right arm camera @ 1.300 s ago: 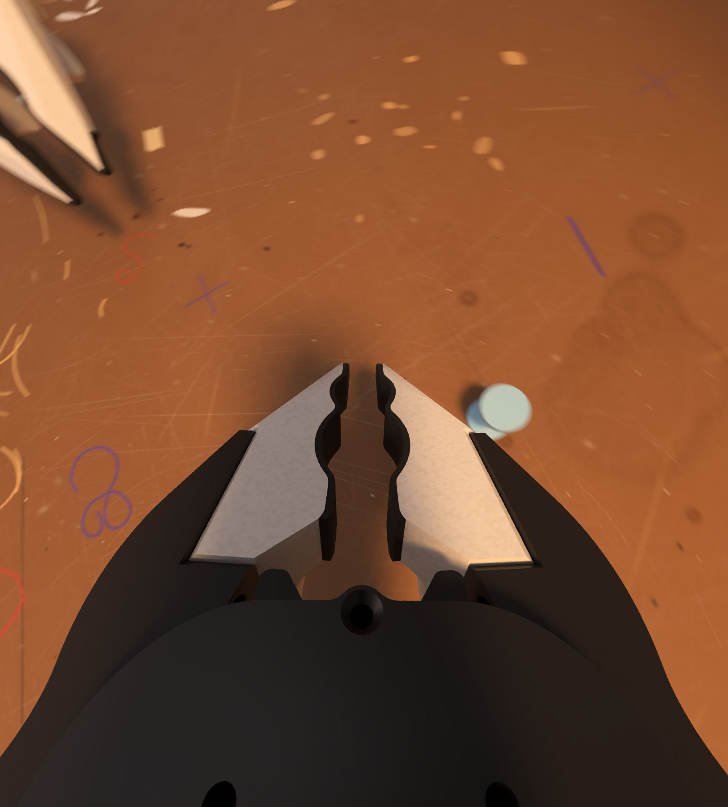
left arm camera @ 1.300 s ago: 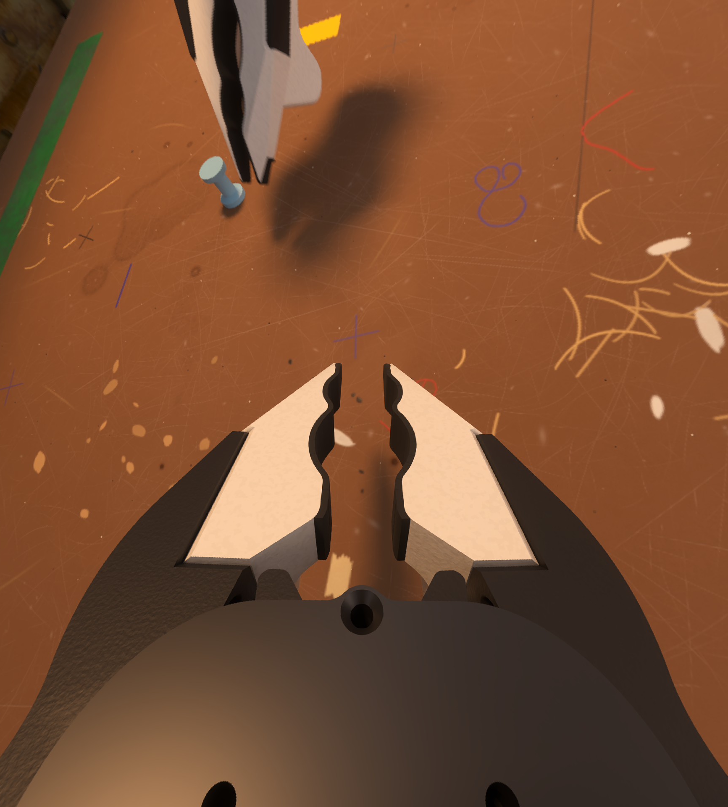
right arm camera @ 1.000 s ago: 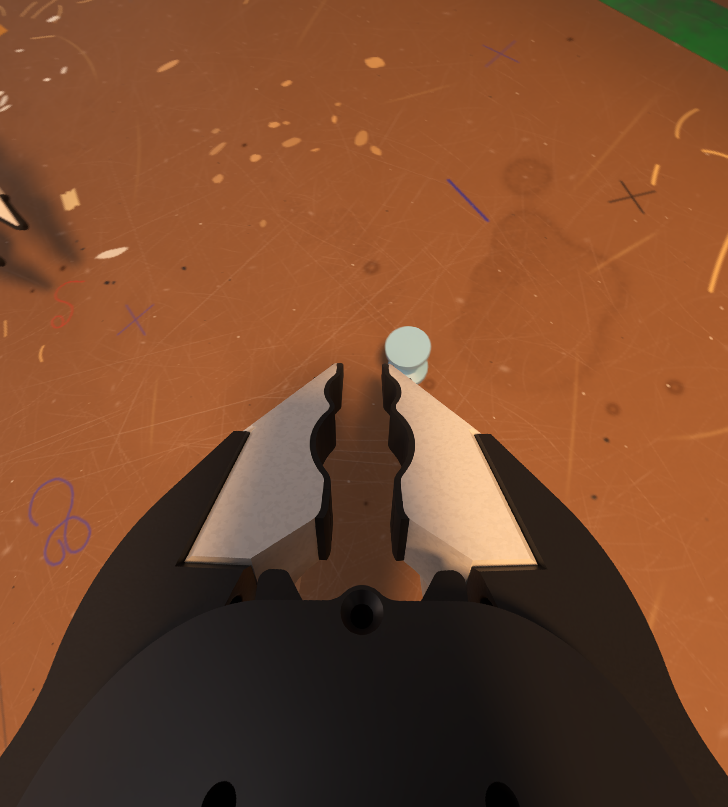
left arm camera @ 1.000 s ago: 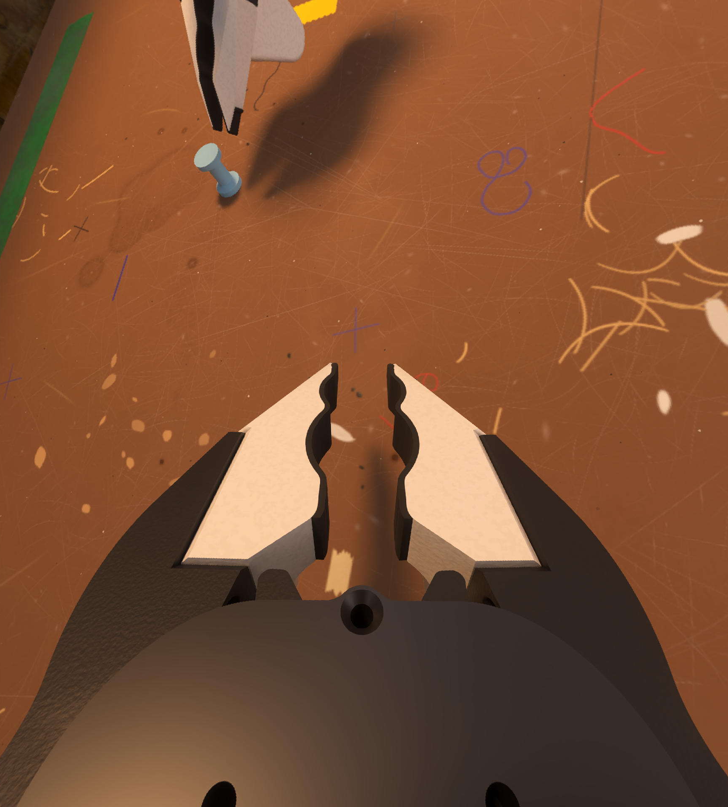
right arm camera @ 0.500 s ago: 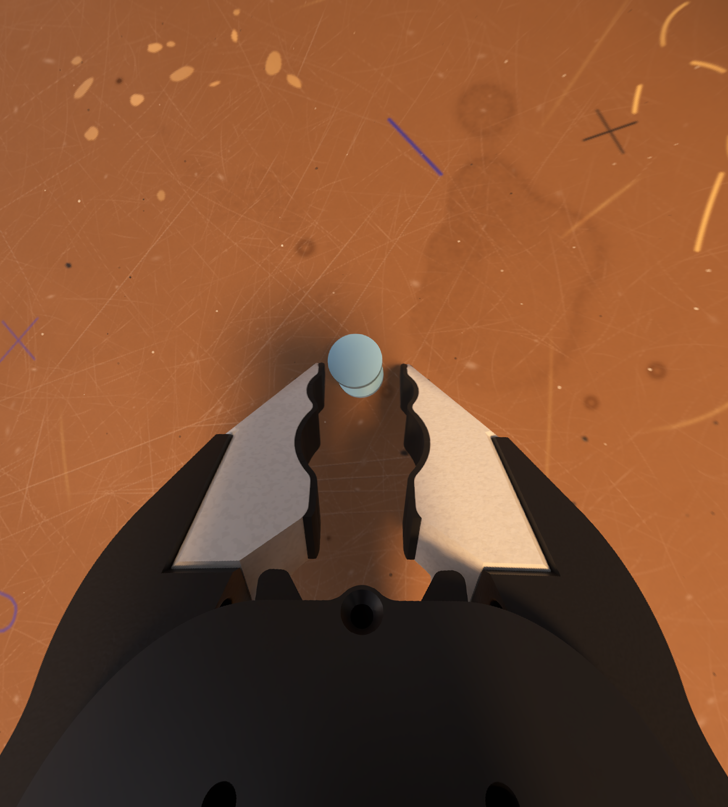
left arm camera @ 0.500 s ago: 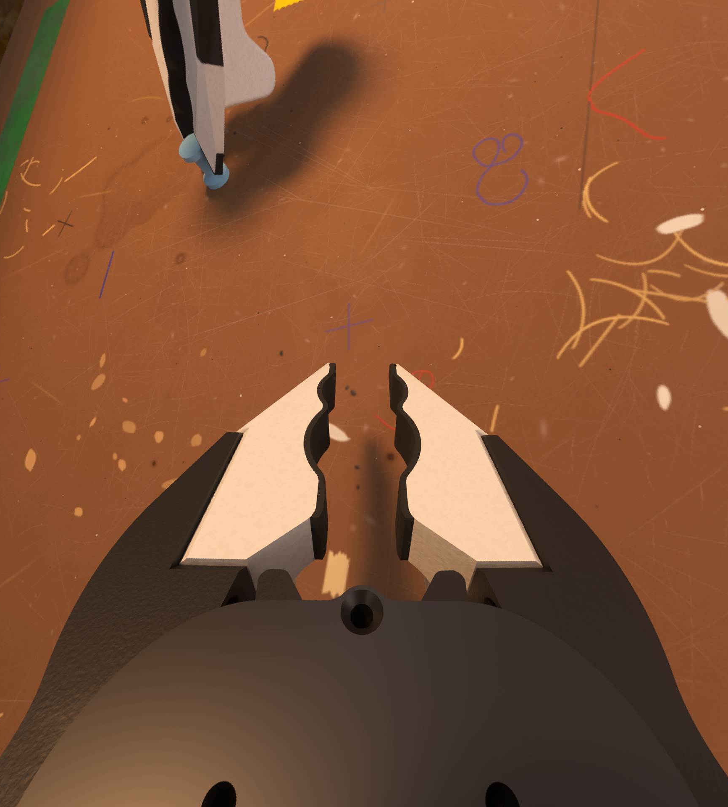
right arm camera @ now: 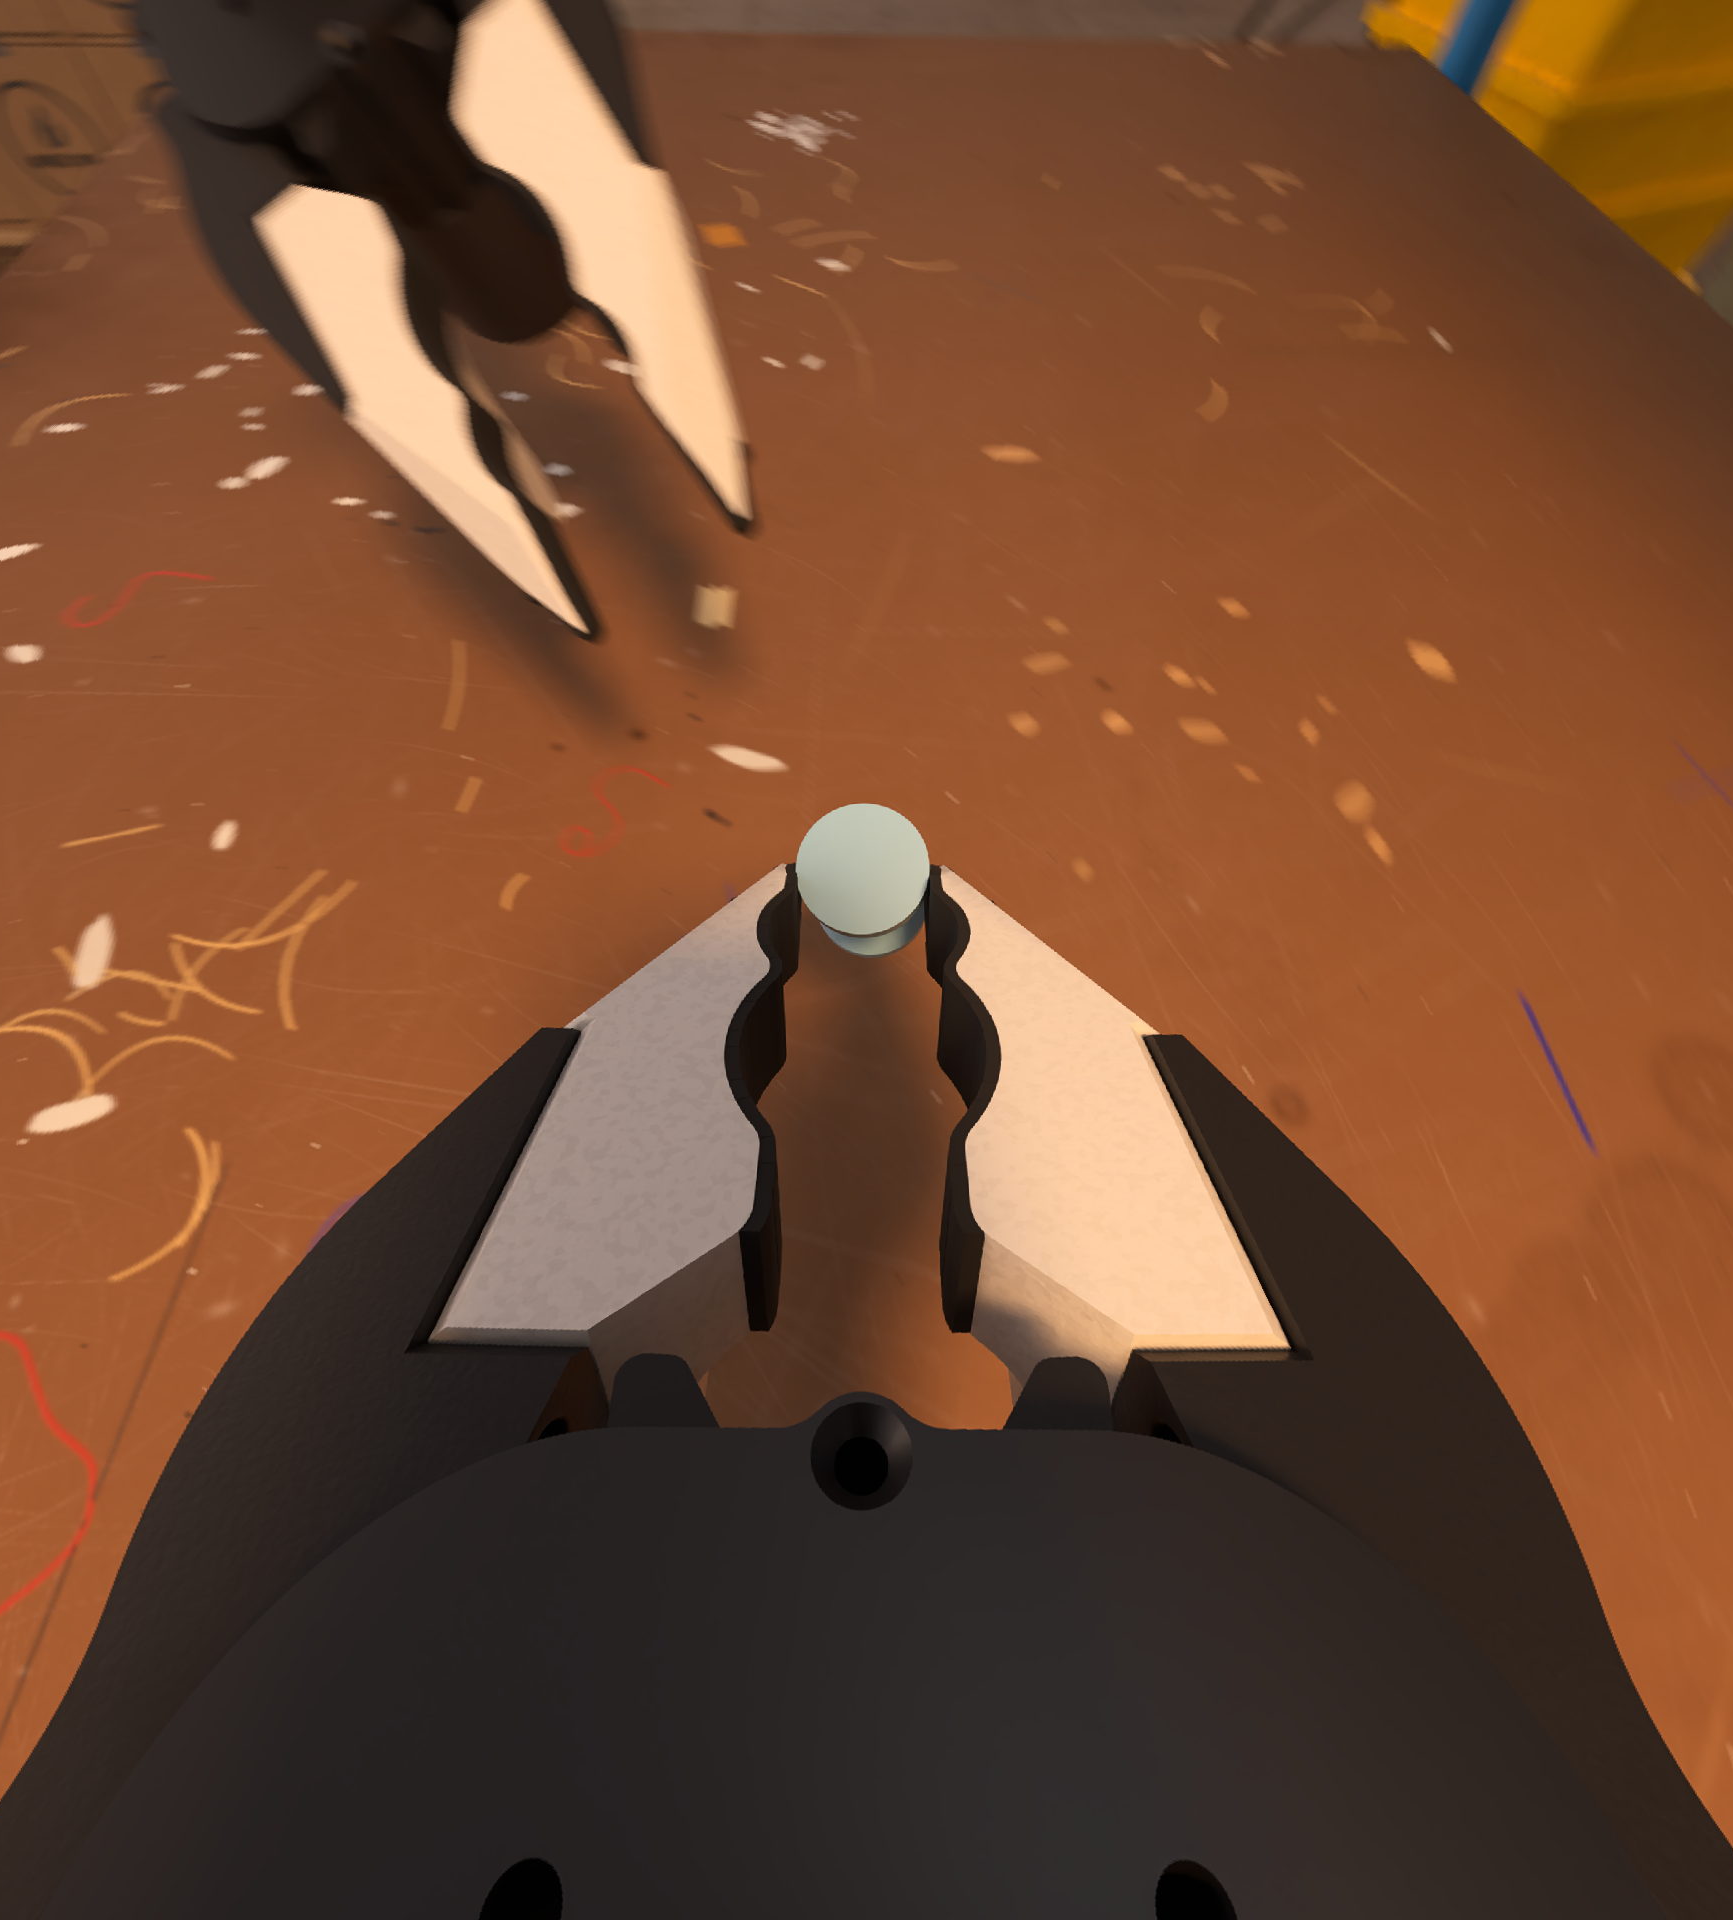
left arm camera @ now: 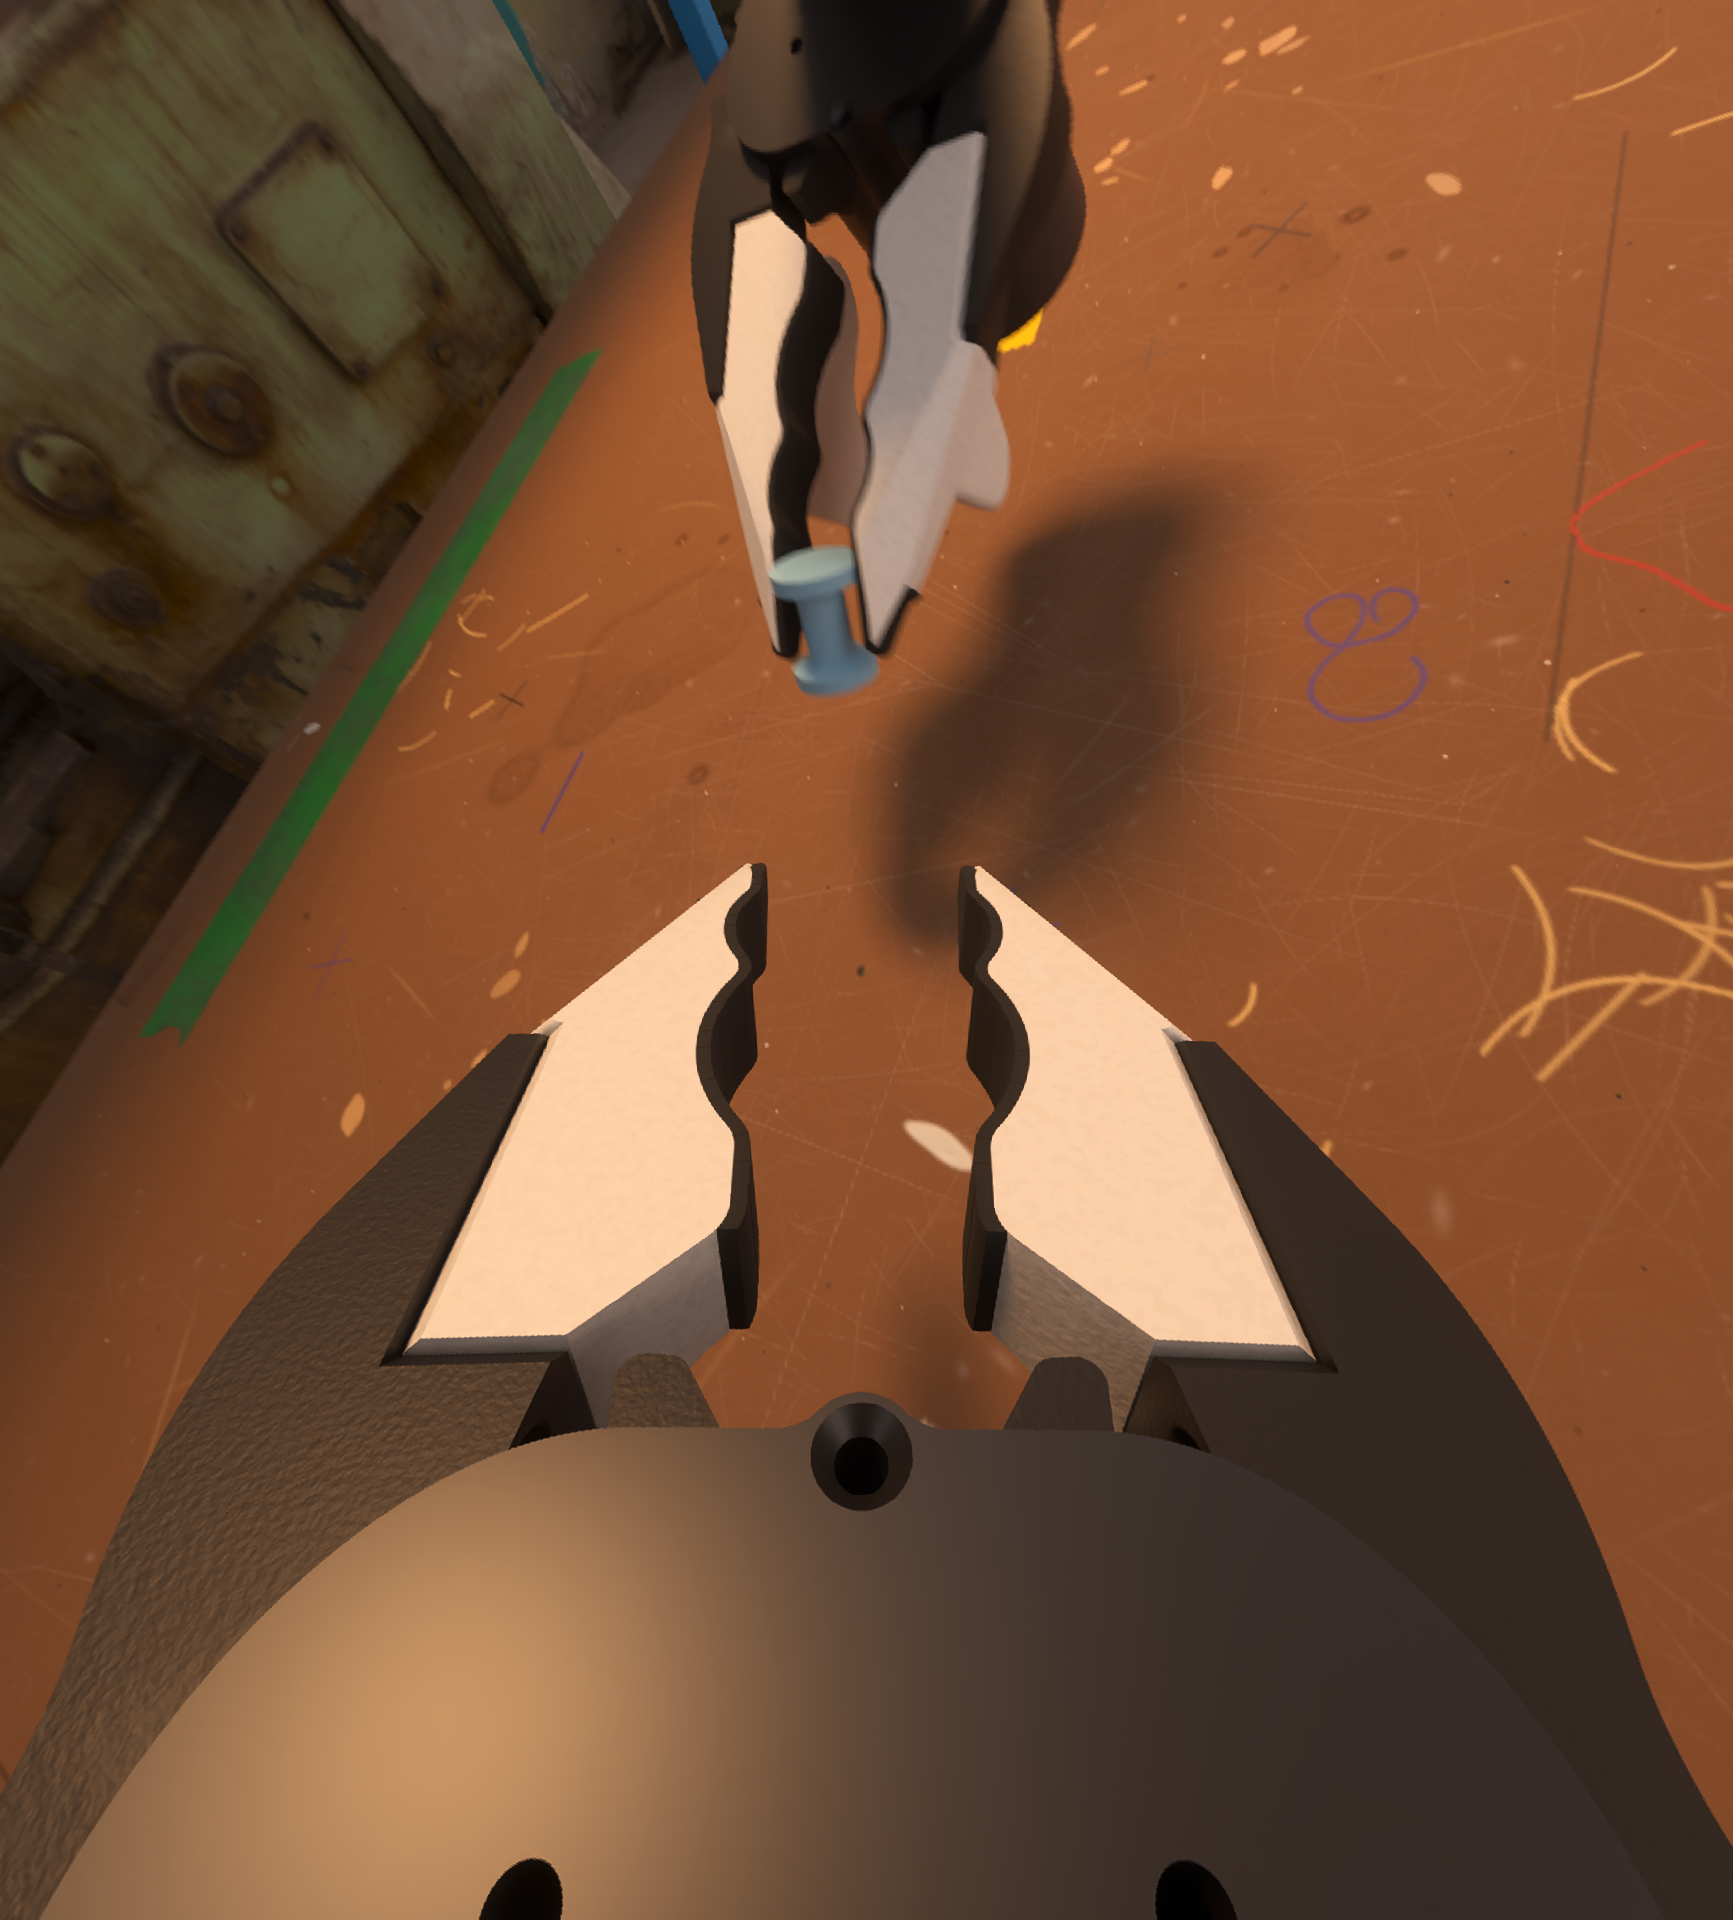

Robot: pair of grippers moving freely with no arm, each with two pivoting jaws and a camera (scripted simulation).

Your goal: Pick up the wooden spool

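**A:** Two tools: right tool is clenched on the wooden spool, pinched at its fingertips, lifted above the bench.

**B:** Left tool gapes empty, well off the spool. Next I'd guess: keep squeezing, rise steadily.

Each claw has a rounded dark shell with a recessed screw hole at its front edge and two oval holes lower down. The left claw and right claw carry pale wedge fingers; black wavy pads line their inner edges.
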